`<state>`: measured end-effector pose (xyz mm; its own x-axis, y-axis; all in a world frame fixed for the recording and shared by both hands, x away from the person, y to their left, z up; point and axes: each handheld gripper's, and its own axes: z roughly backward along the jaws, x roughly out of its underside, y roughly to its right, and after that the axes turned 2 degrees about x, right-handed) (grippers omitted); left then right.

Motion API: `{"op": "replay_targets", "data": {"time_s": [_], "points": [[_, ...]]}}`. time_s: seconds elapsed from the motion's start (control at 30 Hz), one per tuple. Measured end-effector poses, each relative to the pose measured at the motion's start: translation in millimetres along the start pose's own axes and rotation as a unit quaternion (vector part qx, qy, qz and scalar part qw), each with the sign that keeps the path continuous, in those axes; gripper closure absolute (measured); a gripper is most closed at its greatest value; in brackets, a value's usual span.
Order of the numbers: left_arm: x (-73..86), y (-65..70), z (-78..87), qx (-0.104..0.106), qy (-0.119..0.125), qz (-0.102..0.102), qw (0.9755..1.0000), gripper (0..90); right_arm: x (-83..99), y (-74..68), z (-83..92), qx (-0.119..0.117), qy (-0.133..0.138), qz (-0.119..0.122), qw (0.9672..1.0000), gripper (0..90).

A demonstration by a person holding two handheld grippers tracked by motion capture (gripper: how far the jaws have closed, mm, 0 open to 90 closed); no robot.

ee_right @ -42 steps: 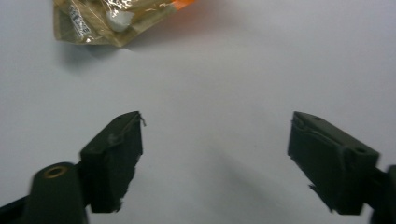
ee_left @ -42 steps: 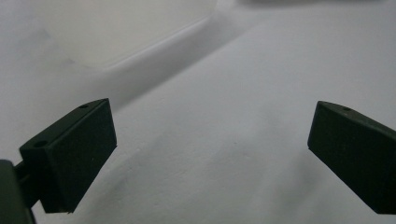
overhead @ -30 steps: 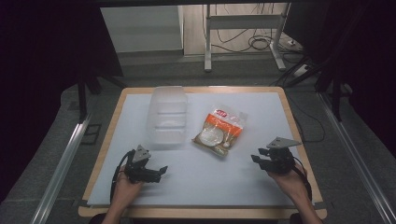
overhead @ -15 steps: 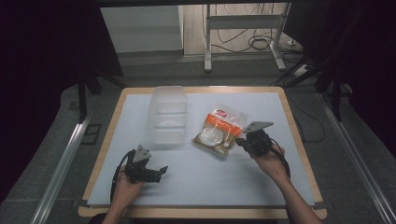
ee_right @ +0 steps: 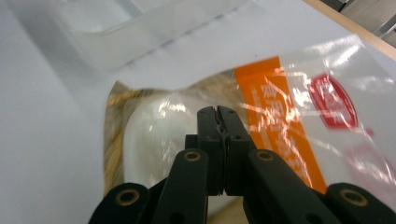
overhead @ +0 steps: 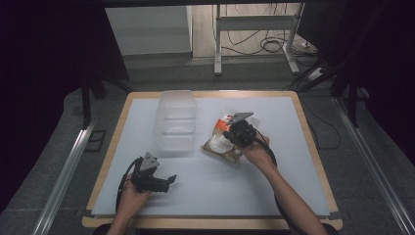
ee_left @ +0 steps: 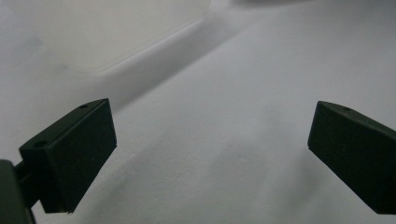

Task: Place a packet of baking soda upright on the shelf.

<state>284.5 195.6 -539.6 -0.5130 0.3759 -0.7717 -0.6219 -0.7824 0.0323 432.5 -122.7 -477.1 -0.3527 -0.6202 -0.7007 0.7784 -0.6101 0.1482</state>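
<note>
A clear bag of food (overhead: 219, 145) with an orange band and a red label lies on the white table top (overhead: 220, 196), right of centre. My right gripper (overhead: 231, 136) hovers over the bag's upper part. In the right gripper view its jaws are pressed together, shut (ee_right: 217, 112), tips just above the bag (ee_right: 154, 126), with nothing visible between them. My left gripper (overhead: 169, 180) rests low at the front left, jaws wide open and empty (ee_left: 210, 154) above the bare white surface. A clear plastic container (overhead: 175, 122) stands left of the bag.
The container's rim shows at the top of the left gripper view (ee_left: 116, 42) and of the right gripper view (ee_right: 140, 28). A wooden border (overhead: 313, 147) frames the table. Cables and metal stand legs (overhead: 254, 46) lie on the floor beyond the far edge.
My right hand has travelled from the front right corner up and leftward to the bag. The left hand has stayed where it was.
</note>
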Motion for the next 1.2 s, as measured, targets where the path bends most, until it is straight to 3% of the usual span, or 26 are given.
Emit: {"op": "replay_targets", "data": {"time_s": [0.2,0.4,0.53,0.63,0.87,1.2], "points": [[-0.4,0.4,-0.6,0.001,-0.001,-0.004,1.0,1.1,-23.1,0.8,-30.0,0.001,-0.005,0.008,0.9999,87.7],[-0.9,1.3,-0.8,0.004,0.0,-0.006,1.0,1.1,-37.5,5.2,-53.2,0.0,-0.011,-0.007,0.9999,87.0],[-1.0,1.1,-1.0,0.006,-0.001,-0.007,1.0,1.1,-42.3,11.4,-69.3,0.01,-0.021,-0.016,0.9996,87.1],[-1.0,0.9,-1.1,0.006,0.0,-0.007,1.0,1.1,-44.4,13.8,-79.0,0.023,-0.034,-0.007,0.9991,87.1],[-1.3,1.8,-1.6,0.007,-0.001,-0.009,0.9999,1.1,-46.9,17.6,-85.7,0.033,-0.062,0.004,0.9975,87.6],[-1.7,2.7,-2.2,0.007,-0.002,-0.013,0.9999,1.1,-33.3,33.7,-86.1,0.039,-0.1,-0.014,0.9941,88.2]]}}
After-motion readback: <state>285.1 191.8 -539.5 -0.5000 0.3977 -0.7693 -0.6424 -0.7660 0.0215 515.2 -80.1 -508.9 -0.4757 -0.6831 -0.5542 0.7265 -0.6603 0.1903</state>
